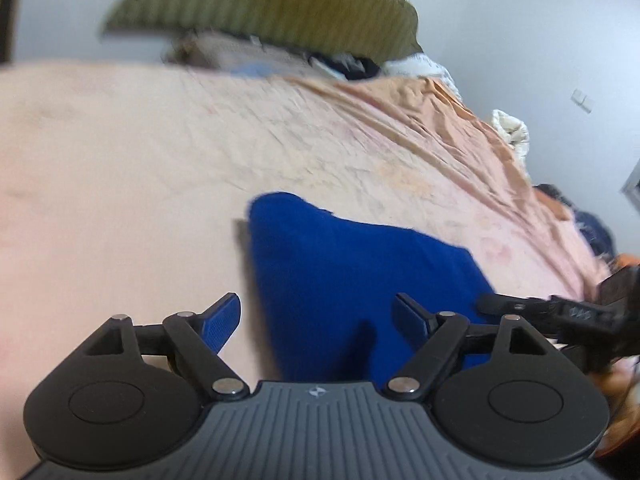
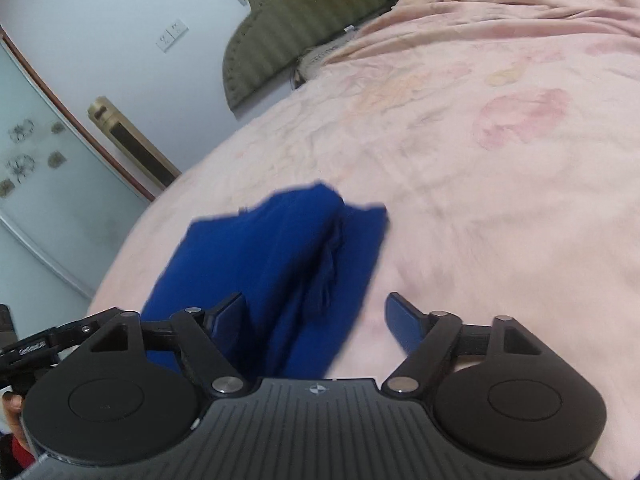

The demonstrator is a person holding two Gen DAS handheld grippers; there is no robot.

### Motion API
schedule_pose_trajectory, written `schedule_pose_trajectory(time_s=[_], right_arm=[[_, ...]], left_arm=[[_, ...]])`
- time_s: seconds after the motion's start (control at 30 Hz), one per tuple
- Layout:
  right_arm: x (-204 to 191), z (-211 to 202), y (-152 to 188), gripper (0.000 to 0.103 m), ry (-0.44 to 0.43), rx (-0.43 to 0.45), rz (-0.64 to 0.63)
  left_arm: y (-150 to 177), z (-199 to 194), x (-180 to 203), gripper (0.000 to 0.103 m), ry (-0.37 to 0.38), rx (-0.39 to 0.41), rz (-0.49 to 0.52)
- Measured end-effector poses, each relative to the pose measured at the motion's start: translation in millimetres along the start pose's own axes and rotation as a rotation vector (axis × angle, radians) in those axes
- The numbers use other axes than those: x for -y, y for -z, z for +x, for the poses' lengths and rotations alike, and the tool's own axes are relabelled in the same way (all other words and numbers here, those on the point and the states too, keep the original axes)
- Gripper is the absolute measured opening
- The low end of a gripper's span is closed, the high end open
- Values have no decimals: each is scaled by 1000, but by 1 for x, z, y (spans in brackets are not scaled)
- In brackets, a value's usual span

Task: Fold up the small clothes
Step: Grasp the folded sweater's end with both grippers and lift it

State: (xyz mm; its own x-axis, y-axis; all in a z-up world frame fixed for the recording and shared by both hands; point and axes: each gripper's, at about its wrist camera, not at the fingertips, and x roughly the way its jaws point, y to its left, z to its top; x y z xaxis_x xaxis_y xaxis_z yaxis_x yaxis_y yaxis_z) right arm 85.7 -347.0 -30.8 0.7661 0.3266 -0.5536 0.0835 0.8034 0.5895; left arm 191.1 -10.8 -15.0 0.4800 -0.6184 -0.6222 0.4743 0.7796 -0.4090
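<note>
Pink bedding [image 1: 120, 200] is covering the whole working surface, a wrinkled sheet with a faint floral print, and it is lying under both of my grippers.

Nearest to me, my left gripper [image 1: 318, 316] is standing with its fingers spread wide and gripping nothing; its blue pads [image 1: 222, 322] are hanging just over the sheet and the near end of the blue garment [image 1: 344, 276]. My right gripper [image 2: 320, 318] is likewise spread apart and holding nothing, its left pad lying over the cloth and its right pad over bare sheet.

Between and just beyond the fingers, the blue garment [image 2: 280, 264] is lying on the sheet, partly folded, with a bunched ridge running lengthwise down it in the right wrist view. Both views are blurring, so I cannot tell what kind of garment it is.

Further off, an olive padded headboard [image 1: 272, 4] is standing against a white wall [image 2: 120, 8], with some dark and white clothing [image 1: 360, 64] heaped at its foot. A wall switch [image 2: 173, 35] is sitting beside it.
</note>
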Motion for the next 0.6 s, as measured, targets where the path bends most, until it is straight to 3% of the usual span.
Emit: schedule_pose_trajectory(time_s=[0.03,0.1,0.17,0.2,0.23,0.3,0.43,0.6], right_arm=[[1,11,-5,77,-7,8,-1],[0,29,-15,65,-25,10,-4],[-2,47,-19,51,-32,18,-5],[-3,56,-21,42,-41,21,-9],[-4,62,-23,36,-52,14,-8],[-3,68,-25,27,-64,1,22],[-19,58,-23,23,-60,22,-28],[-54,33,-25,23,-191,89,-129]], left_arm=[[-6,14,-6,83,17,-27,-46],[-13,42,-23,82,96,-82,-159],[-15,55,-32,80,175,-51,-231],[-16,59,-33,57,190,-48,-243],[-16,64,-33,41,185,-56,-242],[-12,64,-28,24,159,-45,-195],[-1,20,-14,20,151,69,-67],[-13,-19,-2,20,78,174,36]])
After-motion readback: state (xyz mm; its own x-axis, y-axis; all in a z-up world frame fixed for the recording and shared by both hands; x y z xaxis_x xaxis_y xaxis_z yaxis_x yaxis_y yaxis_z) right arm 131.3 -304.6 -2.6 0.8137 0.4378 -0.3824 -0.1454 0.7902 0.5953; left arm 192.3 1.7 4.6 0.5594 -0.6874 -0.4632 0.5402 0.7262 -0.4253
